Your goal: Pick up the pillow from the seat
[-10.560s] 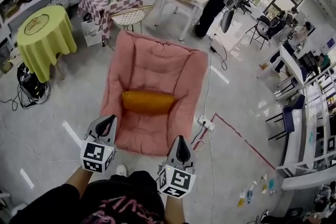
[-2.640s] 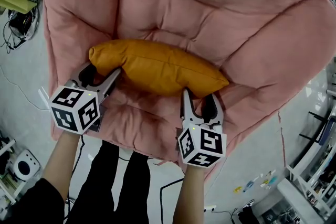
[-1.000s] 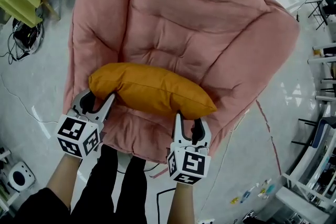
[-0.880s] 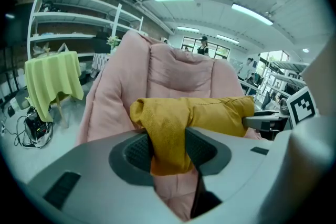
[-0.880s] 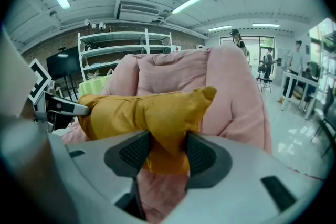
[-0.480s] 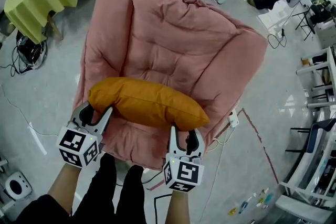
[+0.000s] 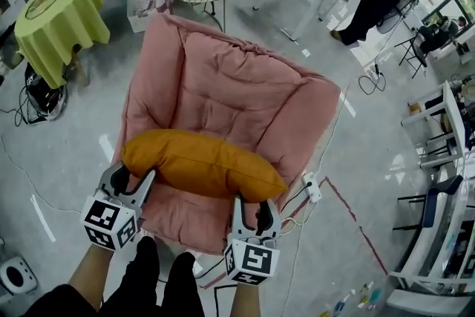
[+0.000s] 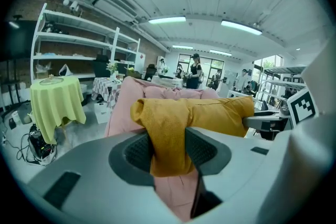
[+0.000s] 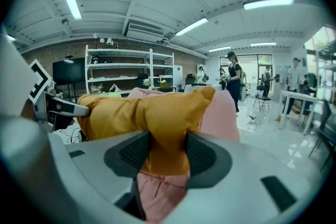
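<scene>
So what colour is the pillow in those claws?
Plain mustard-orange fabric pillow; head view shows it best.

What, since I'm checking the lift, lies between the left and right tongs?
The orange fabric pillow spans from left tongs to right tongs, in the head view.

The right gripper pinches one end of the orange pillow between both pads. From the jaws the pillow stretches leftward to the left gripper. The pink seat shows beyond and beneath the jaws.
</scene>
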Action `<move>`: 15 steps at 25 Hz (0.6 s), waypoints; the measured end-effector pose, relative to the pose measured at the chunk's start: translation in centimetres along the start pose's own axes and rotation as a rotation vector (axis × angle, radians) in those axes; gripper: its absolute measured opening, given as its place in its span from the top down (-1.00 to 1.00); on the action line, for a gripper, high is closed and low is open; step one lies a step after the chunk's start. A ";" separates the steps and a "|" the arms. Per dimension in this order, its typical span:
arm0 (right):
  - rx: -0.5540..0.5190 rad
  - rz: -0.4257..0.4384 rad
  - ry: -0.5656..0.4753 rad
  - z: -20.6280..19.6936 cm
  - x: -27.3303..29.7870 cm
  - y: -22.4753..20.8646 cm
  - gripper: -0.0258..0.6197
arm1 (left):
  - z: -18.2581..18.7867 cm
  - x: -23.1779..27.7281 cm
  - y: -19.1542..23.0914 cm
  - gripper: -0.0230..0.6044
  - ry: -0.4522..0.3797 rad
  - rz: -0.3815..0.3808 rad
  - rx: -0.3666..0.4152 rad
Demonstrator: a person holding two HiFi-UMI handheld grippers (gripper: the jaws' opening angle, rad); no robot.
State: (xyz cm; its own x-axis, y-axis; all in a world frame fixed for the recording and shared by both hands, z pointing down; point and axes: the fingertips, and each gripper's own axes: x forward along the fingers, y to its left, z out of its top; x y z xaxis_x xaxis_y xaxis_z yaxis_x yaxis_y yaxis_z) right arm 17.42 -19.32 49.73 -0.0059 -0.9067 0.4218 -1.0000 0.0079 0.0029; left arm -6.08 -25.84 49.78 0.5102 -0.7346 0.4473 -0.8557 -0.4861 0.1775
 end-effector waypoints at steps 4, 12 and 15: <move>-0.006 -0.007 -0.023 2.7 -1.9 0.3 0.23 | 2.4 -2.0 -0.6 0.35 -0.023 -0.005 0.005; -0.030 -0.026 -0.087 7.5 -5.4 0.3 0.23 | 6.6 -5.2 -2.1 0.35 -0.084 -0.018 0.015; -0.038 -0.030 -0.106 8.8 -6.7 0.2 0.23 | 7.7 -6.5 -2.8 0.35 -0.101 -0.021 0.016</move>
State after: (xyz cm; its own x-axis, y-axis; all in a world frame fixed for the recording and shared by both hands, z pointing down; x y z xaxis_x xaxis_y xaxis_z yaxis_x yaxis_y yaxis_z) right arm 17.16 -16.97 38.99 0.0214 -0.9462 0.3229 -0.9988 -0.0058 0.0493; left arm -6.36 -23.37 39.68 0.5345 -0.7681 0.3526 -0.8438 -0.5084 0.1716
